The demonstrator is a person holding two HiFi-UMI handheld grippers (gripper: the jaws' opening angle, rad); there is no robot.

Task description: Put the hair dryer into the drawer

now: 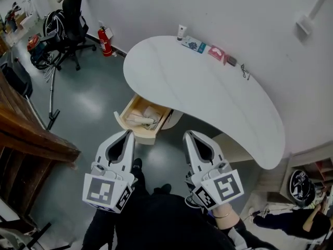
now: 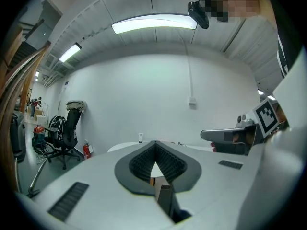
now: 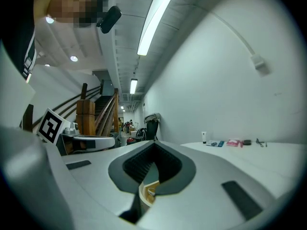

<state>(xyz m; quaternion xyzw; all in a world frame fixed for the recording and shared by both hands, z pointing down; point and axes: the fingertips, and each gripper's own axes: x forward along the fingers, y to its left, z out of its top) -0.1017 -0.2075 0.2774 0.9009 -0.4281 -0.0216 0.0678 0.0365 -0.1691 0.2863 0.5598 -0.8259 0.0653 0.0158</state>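
The white curved table (image 1: 208, 87) is filling most of the head view, and under its near edge a wooden drawer (image 1: 141, 135) is standing pulled out. The left gripper (image 1: 128, 134) and the right gripper (image 1: 188, 134) are hovering side by side, close to the person and apart from the drawer, each with its jaws pressed together on nothing. The hair dryer (image 1: 147, 115) is lying inside the drawer as a pale shape with what looks like its cord bunched beside it, so the putting-in appears done. A small tube (image 1: 180, 32) and a few flat packets are sitting along the table's far edge. If the drawer is going to be pushed shut, a loop of cord lying over the rim could be getting pinched, or the dryer could be jamming against the table's underside.
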